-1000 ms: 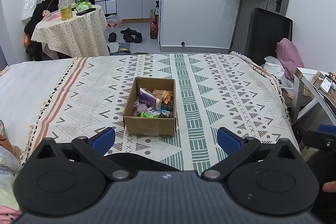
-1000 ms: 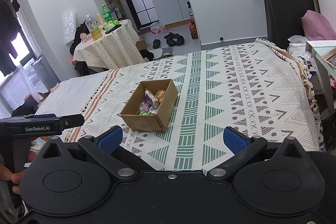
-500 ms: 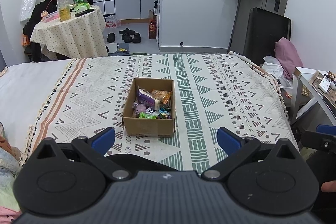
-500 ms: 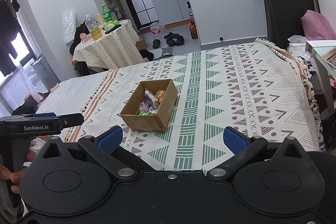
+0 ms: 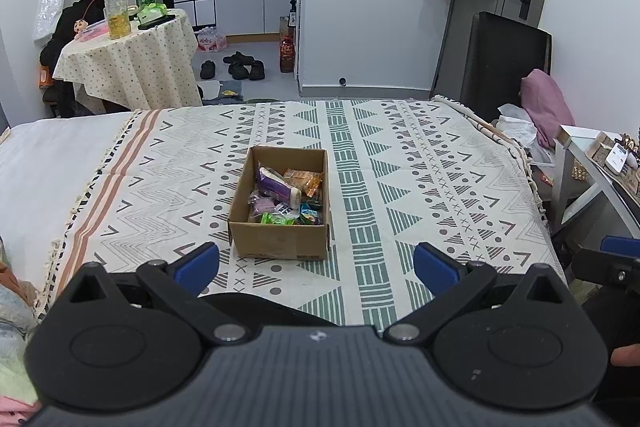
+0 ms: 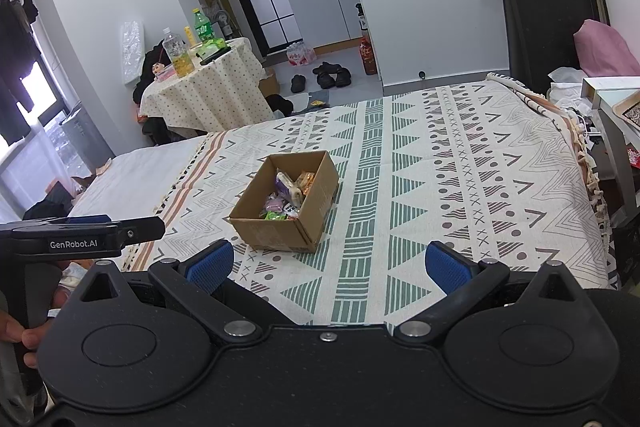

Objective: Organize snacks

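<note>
Clearly both grippers, left and right, are hovering with fingers spread and empty, the box of snacks lying at 12 o'clock on the bed. Pushing down risks tipping it on soft bedding.

Brown box, green-patterned blanket

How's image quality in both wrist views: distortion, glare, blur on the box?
Left wrist: strong fisheye bending at walls and door, dark corner vignetting; brown cardboard box of snack packets sharp, lighting even, no glare. Right wrist: same barrel distortion; bright window at far left blown out; box still sharp, soft shadow beside it on the patterned bedspread.
</note>
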The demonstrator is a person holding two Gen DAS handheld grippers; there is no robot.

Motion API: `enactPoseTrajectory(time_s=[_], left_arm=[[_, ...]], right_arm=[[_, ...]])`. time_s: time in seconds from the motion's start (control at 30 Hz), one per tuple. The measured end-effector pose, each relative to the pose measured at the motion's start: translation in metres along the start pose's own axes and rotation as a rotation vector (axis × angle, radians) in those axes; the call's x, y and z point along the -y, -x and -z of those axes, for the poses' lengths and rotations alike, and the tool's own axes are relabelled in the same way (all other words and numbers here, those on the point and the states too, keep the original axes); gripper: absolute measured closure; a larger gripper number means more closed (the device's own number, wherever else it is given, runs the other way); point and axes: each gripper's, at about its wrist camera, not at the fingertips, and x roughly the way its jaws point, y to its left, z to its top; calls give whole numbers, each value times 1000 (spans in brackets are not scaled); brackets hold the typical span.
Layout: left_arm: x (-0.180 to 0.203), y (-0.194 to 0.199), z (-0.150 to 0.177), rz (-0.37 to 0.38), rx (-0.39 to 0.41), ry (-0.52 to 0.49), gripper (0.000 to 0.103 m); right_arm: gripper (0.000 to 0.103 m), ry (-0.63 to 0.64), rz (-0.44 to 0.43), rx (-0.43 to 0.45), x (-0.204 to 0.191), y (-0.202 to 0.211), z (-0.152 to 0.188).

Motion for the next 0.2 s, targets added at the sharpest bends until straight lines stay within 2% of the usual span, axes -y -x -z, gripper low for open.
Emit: enactPoseTrajectory(time_s=[0.2], left_arm=[[0, -2, -1, 7, -1, -4, 0]], right_arm=[[0, 0, 0, 0, -1, 0, 0]])
